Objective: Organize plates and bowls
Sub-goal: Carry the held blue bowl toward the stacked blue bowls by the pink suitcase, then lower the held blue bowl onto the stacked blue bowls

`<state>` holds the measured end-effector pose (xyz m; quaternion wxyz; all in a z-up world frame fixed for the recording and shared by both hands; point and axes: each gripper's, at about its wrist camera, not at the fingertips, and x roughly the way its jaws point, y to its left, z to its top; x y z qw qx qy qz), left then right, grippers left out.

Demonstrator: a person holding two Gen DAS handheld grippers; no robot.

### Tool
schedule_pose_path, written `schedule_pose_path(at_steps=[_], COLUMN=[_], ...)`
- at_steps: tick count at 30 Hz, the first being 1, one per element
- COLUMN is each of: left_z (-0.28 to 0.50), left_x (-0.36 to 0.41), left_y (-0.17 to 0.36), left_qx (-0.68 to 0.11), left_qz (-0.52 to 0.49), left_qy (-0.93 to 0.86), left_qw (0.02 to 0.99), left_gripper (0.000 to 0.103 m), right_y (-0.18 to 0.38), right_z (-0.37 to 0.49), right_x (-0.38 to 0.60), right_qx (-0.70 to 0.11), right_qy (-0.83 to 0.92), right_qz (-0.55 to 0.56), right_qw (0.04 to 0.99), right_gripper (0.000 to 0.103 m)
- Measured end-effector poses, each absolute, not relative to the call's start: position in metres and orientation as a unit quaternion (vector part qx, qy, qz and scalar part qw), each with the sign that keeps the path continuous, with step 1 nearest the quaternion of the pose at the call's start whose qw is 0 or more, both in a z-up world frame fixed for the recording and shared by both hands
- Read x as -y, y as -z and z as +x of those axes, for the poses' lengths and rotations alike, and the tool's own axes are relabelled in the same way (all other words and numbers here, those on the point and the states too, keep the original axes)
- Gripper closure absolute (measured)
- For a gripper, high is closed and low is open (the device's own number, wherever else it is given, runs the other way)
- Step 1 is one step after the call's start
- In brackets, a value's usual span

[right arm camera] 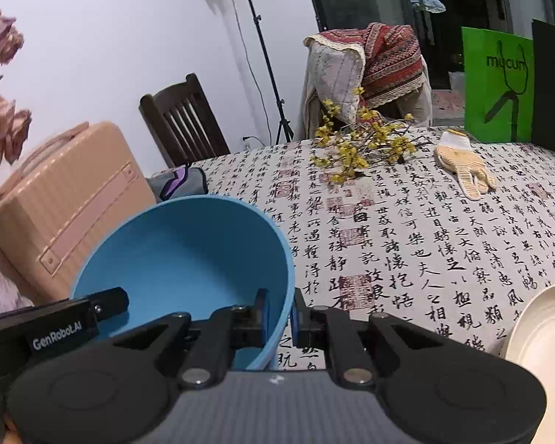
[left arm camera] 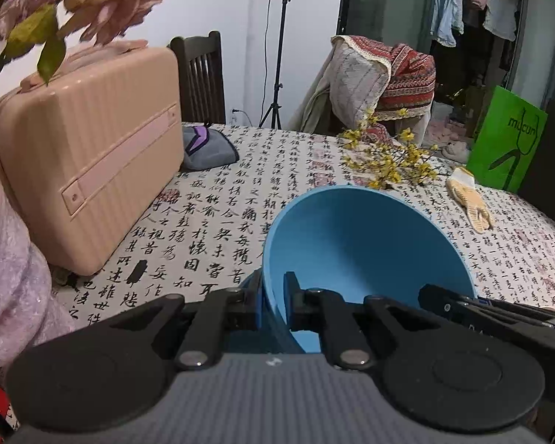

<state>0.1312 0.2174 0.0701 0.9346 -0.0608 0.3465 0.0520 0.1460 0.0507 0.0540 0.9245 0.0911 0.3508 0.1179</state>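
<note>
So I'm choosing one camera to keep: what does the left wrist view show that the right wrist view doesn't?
Only the left wrist view: nothing solid, just a fuller view of the pouch. Only the right wrist view: a cream plate at the right edge. Both: the blue bowl, each gripper shut on its rim, left gripper and right gripper, plus the pink case, yellow flowers, glove and green bag.

My left gripper (left arm camera: 272,303) is clamped tight, one finger inside and one outside a thin wall, angled downward. My right gripper (right arm camera: 281,314) is pinched shut the same way on the opposite side, also tilted down, its tip (left arm camera: 431,296) showing in the left view.
</note>
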Motion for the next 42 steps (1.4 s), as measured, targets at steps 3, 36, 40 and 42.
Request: schedule_pose_path(at_steps=[3,36,40,42], left_z=[0.132,0.122,0.122,0.121], left_x=[-0.223,-0.225,-0.225,-0.224], left_y=[-0.065,-0.042,-0.041,-0.04], left_qx=[-0.35,-0.351,-0.346,-0.343], left_qz=[-0.063,-0.025,-0.026,-0.024], left_qy=[-0.055,-0.053,-0.055,-0.059], left_qw=[0.933,0.935,0.936,0.937], left_gripper=[0.092,0.09,0.09,0.09], right_y=[-0.05,-0.026,-0.022,-0.019], right_z=[0.147,0.137,0.138,0.139], right_x=[-0.059,-0.078,-0.077,-0.076], right_qx=[-0.353,-0.334,-0.341,-0.343], right_qy=[-0.121,-0.124,-0.126,-0.128], right_qz=[0.082,0.017,0.022,0.026], right_qw=[0.924,0.934,0.931,0.93], right_gripper=[0.092,0.088,0.088,0.088])
